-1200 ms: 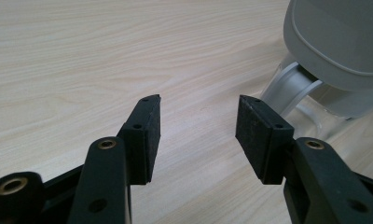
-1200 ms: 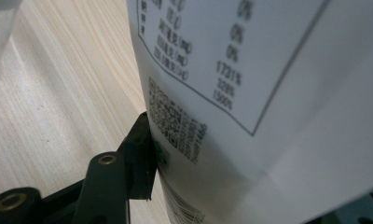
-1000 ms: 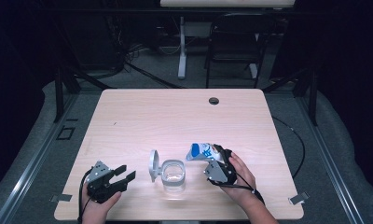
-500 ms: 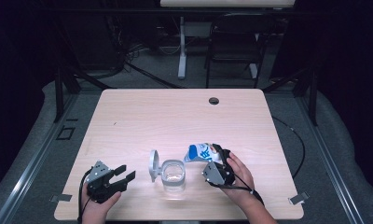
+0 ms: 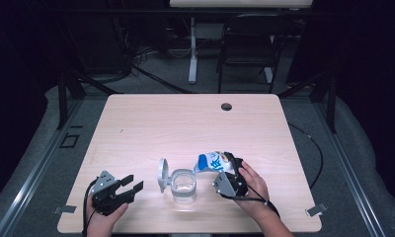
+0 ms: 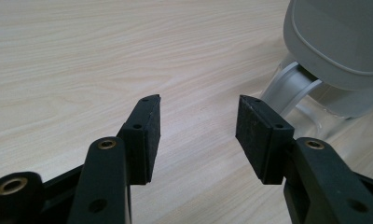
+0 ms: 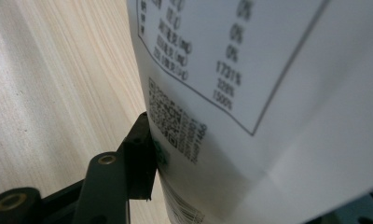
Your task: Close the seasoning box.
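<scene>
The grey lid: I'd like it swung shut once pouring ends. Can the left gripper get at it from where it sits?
Probably yes. The left gripper is open, and only bare table lies between it and the grey lid, which stands up at the container's near side.

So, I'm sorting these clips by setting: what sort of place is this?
Probably a lab or recording studio, not a home. A bare wooden table stands on grey floor mats amid dark surroundings, with loose cables and a folding chair behind it.
</scene>
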{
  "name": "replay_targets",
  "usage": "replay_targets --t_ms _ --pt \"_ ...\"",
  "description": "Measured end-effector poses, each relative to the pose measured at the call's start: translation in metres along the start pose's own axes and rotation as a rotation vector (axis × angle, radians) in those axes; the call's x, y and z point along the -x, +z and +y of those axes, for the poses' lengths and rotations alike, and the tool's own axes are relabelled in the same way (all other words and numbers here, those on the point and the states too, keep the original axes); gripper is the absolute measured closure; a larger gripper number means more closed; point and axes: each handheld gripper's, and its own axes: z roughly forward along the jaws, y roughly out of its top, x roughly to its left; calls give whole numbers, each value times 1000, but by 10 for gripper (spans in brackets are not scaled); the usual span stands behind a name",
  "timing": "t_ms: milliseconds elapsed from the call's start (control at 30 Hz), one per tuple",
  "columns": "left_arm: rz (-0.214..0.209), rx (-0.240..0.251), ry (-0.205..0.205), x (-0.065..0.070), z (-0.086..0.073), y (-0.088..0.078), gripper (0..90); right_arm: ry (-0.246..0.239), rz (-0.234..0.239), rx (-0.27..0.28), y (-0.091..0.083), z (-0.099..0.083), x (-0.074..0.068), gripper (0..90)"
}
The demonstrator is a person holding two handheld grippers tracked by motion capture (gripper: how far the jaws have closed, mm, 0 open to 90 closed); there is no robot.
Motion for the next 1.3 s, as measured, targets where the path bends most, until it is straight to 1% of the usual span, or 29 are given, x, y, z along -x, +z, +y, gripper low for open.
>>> replay_targets --t_ms 67,100,133,167,267,300,367,433,467,500,567,600,633,733,800,833,900,967,1067,1100,1167,1200,1233,1300 --pt "0 0 0 0 0 0 505 -1 -2 0 0 0 0 463" --pt "3 10 -3 0 -1 1 505 -1 -2 0 0 0 0 463" --pt "3 10 -4 0 -1 1 505 9 0 13 1 -1 -1 463" --pt "2 9 0 0 -1 1 505 7 -1 12 0 -1 -1 463" --pt "2 10 -4 0 -1 1 505 -13 -8 -7 -1 0 0 463" --pt "-1 0 2 0 0 0 505 -16 -9 -7 -1 0 0 463" --pt "-1 0 2 0 0 1 505 -13 -8 2 -1 0 0 463" --pt "-1 1 1 0 0 1 505 -21 -15 6 -1 0 0 463" --pt "1 11 -4 0 -1 1 505 -33 -20 6 -1 0 1 463" --pt "1 11 -3 0 -1 1 505 -43 -25 2 -1 1 1 463" --pt "1 10 -4 0 -1 1 505 -46 -26 11 0 1 0 463" --pt "1 10 -5 0 -1 1 505 -58 -30 11 0 1 0 463" --pt "1 10 -1 0 -1 1 505 -55 -32 25 1 1 -1 463" --pt "0 10 -2 0 -2 1 505 -88 -40 19 1 2 -2 463" --pt "-2 5 -1 -1 -1 0 505 -96 -44 30 1 3 -4 463" --pt "-3 5 -1 -1 -1 0 505 -112 -45 24 1 3 -4 463" --pt "-2 6 -4 -1 -1 0 505 -120 -45 24 1 3 -4 463" --pt "-1 2 -3 -1 -1 0 505 -125 -53 38 2 3 -6 463" --pt "-2 5 -4 -1 -2 1 504 -148 -59 20 1 3 -7 463" --pt "0 3 -4 -1 -2 1 505 -145 -61 32 2 3 -7 463" --pt "-2 6 -5 -1 -2 1 505 -149 -61 29 3 3 -8 463" --pt "-2 5 -5 -1 -2 1 505 -173 -69 5 1 3 -8 463" --pt "-1 1 -4 -1 -2 1 505 -180 -70 12 2 3 -8 463" --pt "-1 2 -4 -1 -2 1 505 -196 -76 4 2 4 -9 463"
